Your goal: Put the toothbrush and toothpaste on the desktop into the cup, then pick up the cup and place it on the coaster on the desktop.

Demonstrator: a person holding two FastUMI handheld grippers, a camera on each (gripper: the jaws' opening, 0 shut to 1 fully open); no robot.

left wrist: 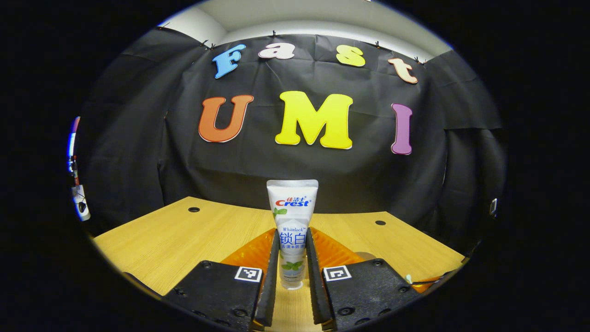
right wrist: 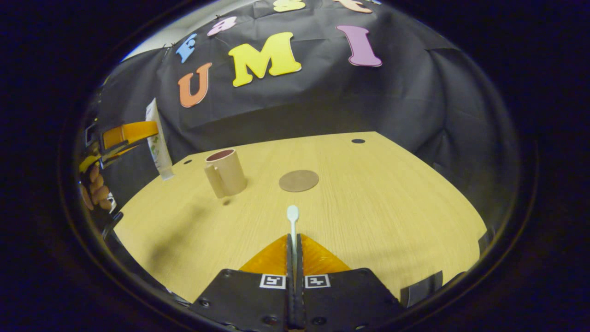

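We see printed label on toothpaste tube (left wrist: 292,203); we leave it untranscribed. We spot square black-and-white code markers (left wrist: 248,274), one per finger, on left gripper (left wrist: 292,232) and right gripper (right wrist: 293,236): patterns only, no legible characters.

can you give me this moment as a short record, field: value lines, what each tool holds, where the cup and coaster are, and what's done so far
left tool: shut on the toothpaste, tube upright, lifted off the desktop
right tool: shut on the toothbrush, its end pointing forward past the fingers
cup: upright on the desktop, handle toward the camera, apart from the coaster
coaster: flat on the desktop, nothing on it, to the right of the cup in the right gripper view
progress: both items picked up, neither in the cup yet
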